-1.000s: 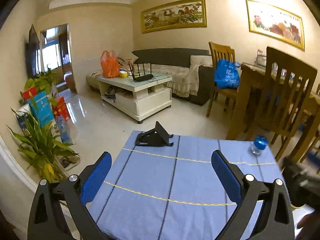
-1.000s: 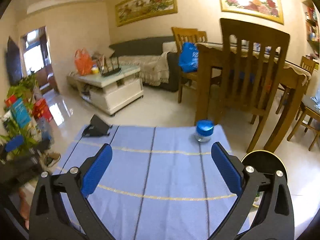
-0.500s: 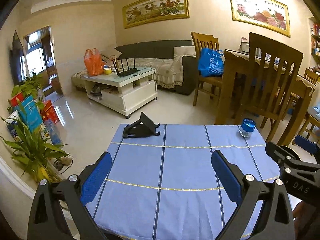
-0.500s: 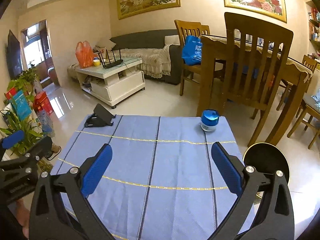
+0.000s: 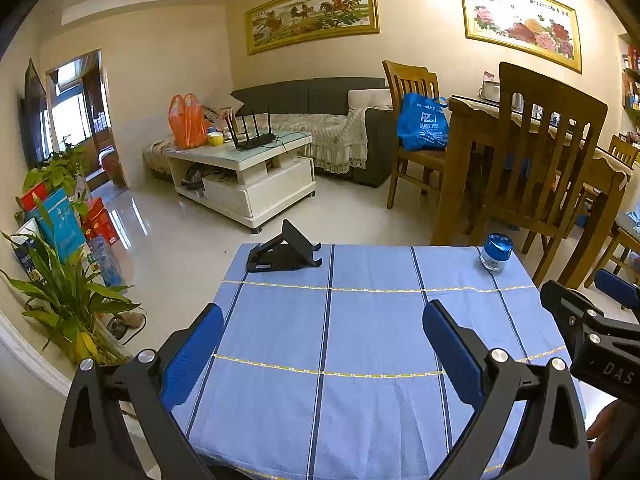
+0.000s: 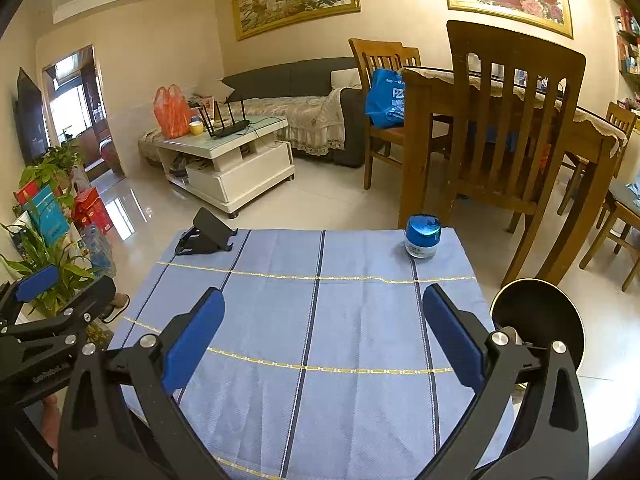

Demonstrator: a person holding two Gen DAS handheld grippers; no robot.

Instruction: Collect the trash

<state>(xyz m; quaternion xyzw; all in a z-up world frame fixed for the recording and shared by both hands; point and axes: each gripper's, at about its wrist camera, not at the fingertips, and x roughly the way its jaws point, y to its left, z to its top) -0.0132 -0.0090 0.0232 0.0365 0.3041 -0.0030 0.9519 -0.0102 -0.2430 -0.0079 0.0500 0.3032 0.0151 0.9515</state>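
A small jar with a shiny blue lid (image 5: 495, 252) (image 6: 422, 236) stands near the far right corner of the blue striped tablecloth (image 5: 360, 340) (image 6: 320, 320). A black bin with a gold rim (image 6: 538, 324) sits on the floor beside the table's right edge. My left gripper (image 5: 323, 320) hovers open over the near left of the cloth, nothing between its fingers. My right gripper (image 6: 323, 304) is open too, above the near right of the cloth, and empty. No loose trash shows on the cloth.
A black folding phone stand (image 5: 285, 249) (image 6: 206, 233) rests at the table's far left corner. Wooden chairs (image 5: 548, 160) and a dining table (image 6: 520, 120) stand close behind on the right. Potted plants (image 5: 60, 292) crowd the left; a white coffee table (image 5: 244, 168) sits farther back.
Both grippers swung and rose slightly, so the table now sits centred in each view. The right gripper has come into the left view's right edge. Both stayed open and empty.
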